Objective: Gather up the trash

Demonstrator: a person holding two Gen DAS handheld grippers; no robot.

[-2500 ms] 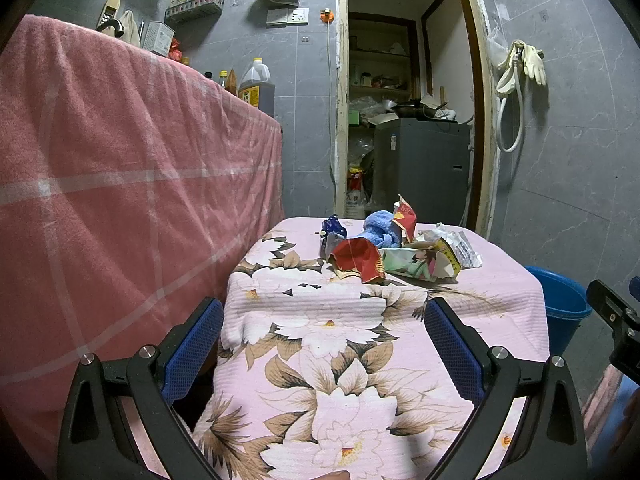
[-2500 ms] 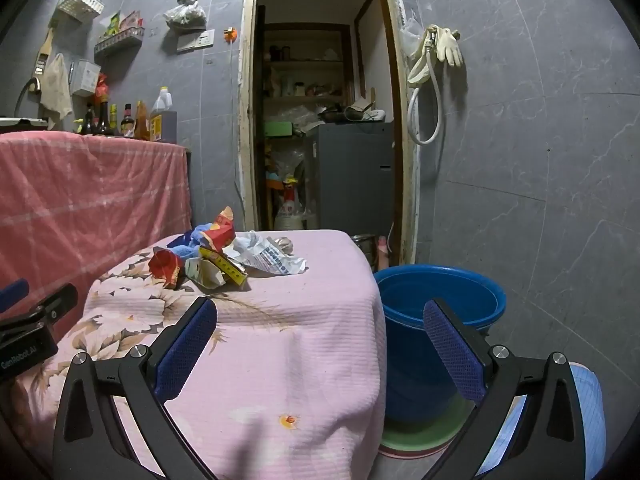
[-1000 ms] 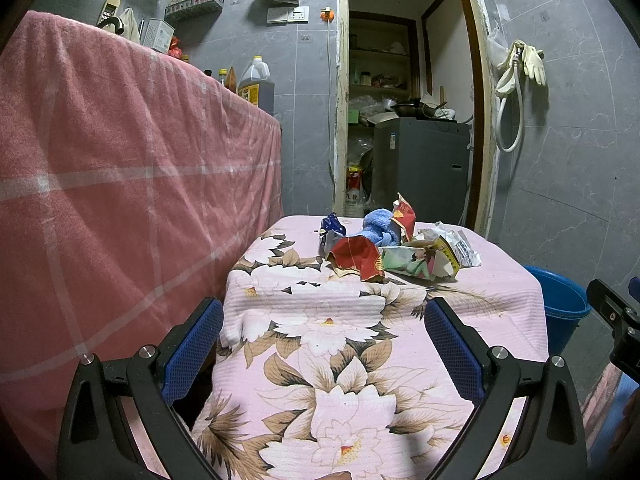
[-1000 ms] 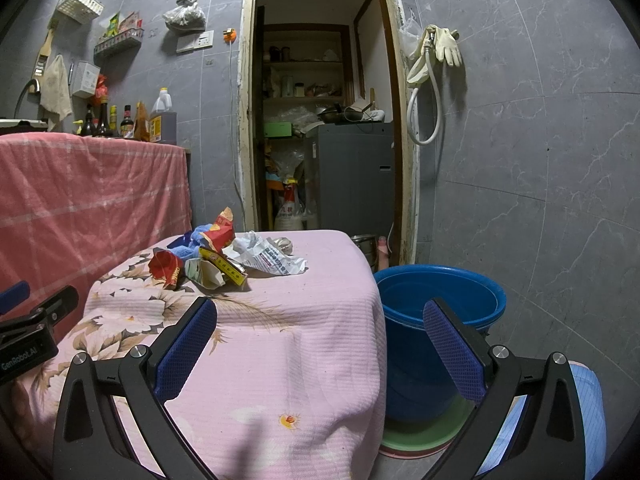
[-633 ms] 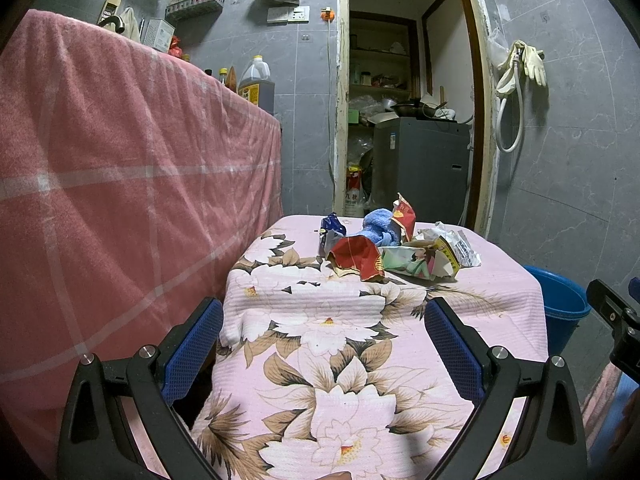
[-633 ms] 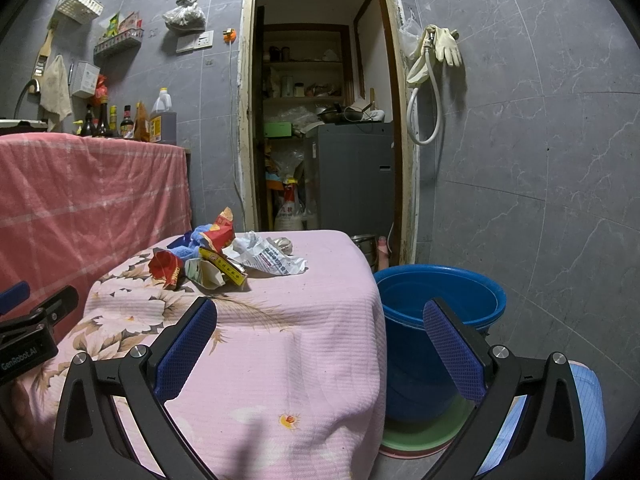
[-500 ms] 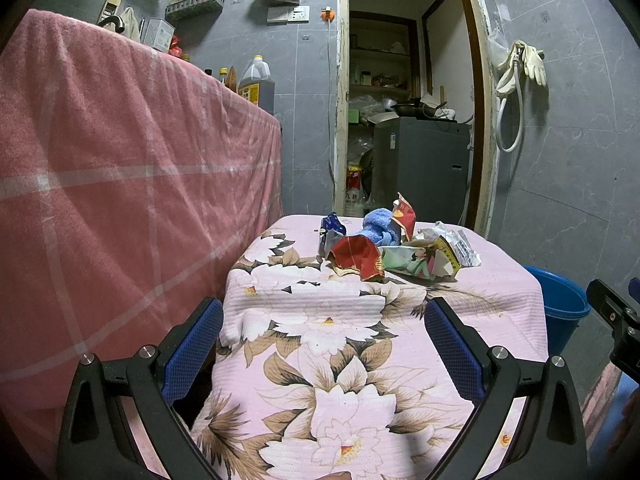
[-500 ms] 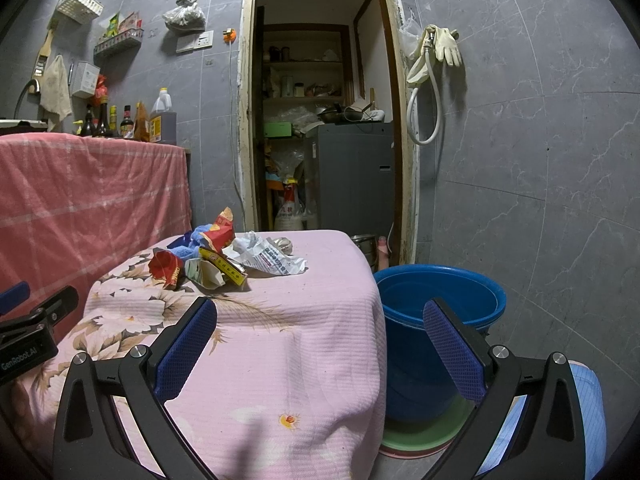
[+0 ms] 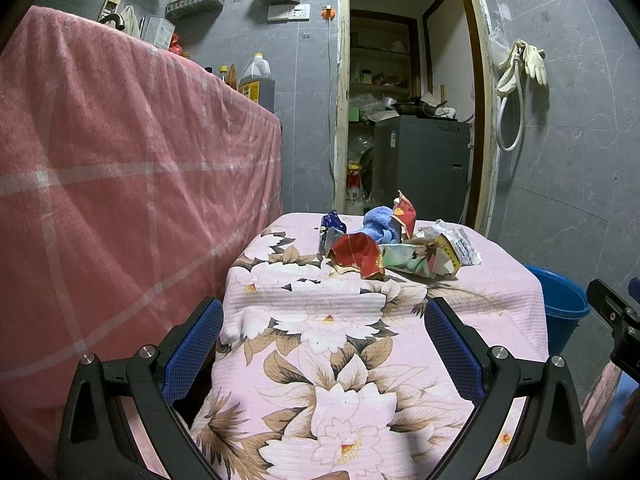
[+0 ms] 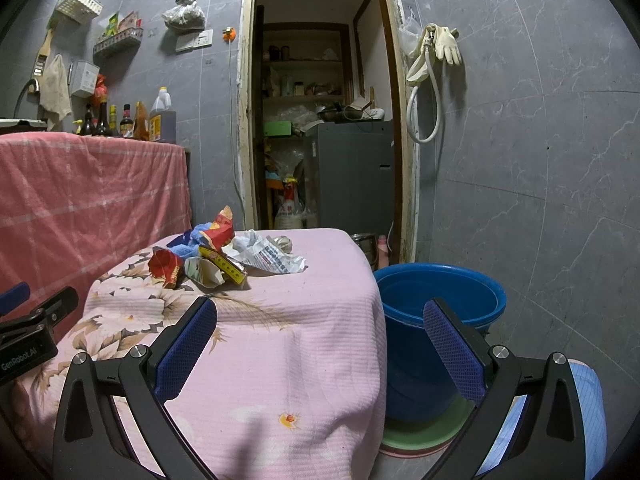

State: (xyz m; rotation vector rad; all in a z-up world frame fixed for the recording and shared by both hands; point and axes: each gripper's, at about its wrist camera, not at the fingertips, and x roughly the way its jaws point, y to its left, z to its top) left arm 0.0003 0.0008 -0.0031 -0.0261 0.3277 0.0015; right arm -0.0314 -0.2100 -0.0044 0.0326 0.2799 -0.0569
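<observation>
A heap of crumpled wrappers lies at the far end of the floral pink tablecloth (image 9: 320,344): a red wrapper (image 9: 358,255), a blue one (image 9: 331,226), a blue cloth (image 9: 380,222), a green-and-yellow packet (image 9: 420,258) and a white printed bag (image 10: 272,258). The same red wrapper (image 10: 165,266) shows in the right wrist view. My left gripper (image 9: 323,346) hangs open over the near table edge, well short of the heap. My right gripper (image 10: 320,344) is open too, above the table's right corner, with a blue bucket (image 10: 438,304) just beyond it.
A tall counter draped in a pink checked cloth (image 9: 112,184) flanks the table on the left, with bottles (image 10: 120,120) on top. An open doorway (image 10: 320,120) behind leads to a grey appliance (image 10: 352,176). Gloves and a hose (image 10: 432,64) hang on the tiled wall.
</observation>
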